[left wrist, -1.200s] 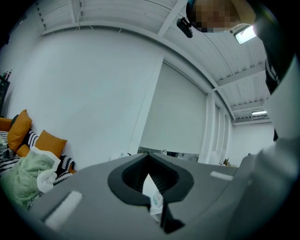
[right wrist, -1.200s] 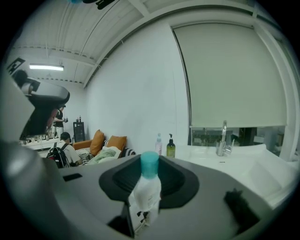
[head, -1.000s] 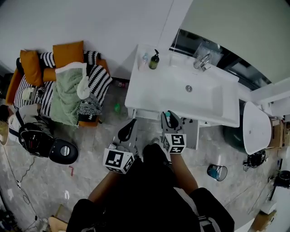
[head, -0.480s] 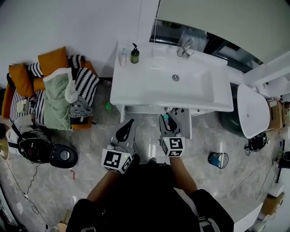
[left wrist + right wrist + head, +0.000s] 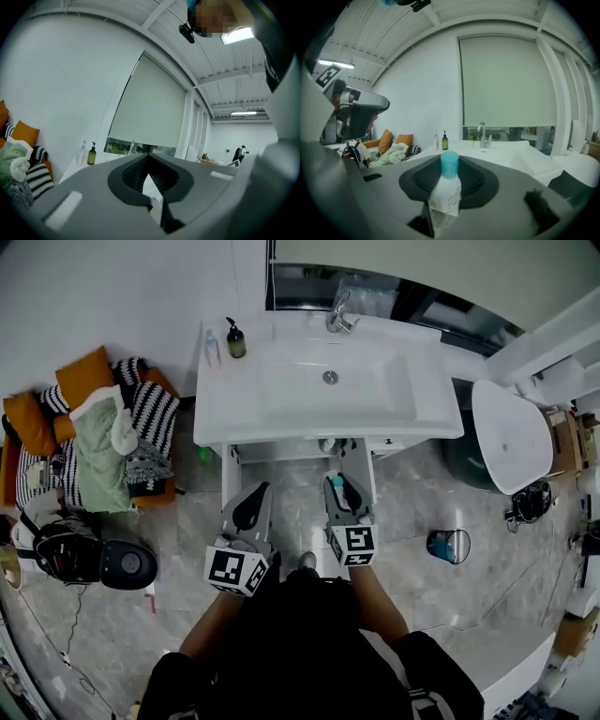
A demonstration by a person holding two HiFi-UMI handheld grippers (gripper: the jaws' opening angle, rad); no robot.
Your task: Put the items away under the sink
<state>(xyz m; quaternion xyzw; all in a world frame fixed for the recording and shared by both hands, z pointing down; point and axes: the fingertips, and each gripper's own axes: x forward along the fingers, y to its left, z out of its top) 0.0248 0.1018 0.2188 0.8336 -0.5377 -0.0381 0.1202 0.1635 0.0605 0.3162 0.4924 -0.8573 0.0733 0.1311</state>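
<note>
The white sink vanity [image 5: 281,413] fills the upper middle of the head view, with the open space under it [image 5: 295,454] facing me. My right gripper [image 5: 337,491] is level in front of that opening. It is shut on a small white bottle [image 5: 446,192] with a teal cap [image 5: 450,164], which stands upright between the jaws. My left gripper [image 5: 247,505] is beside it to the left, its jaws close together on a thin white item [image 5: 151,190] that I cannot identify. Both grippers stand short of the vanity.
On the sink's left rim stand a dark pump bottle [image 5: 235,338] and a clear bottle [image 5: 212,346]; the faucet [image 5: 339,320] is at the back. A white toilet [image 5: 511,437] and a small bin [image 5: 442,546] are on the right, with a couch [image 5: 94,427] and a black vacuum [image 5: 127,563] on the left.
Both grippers have moved forward toward the vanity, which now sits lower and further left in the head view, with its underside opening showing. The grips look unchanged.
</note>
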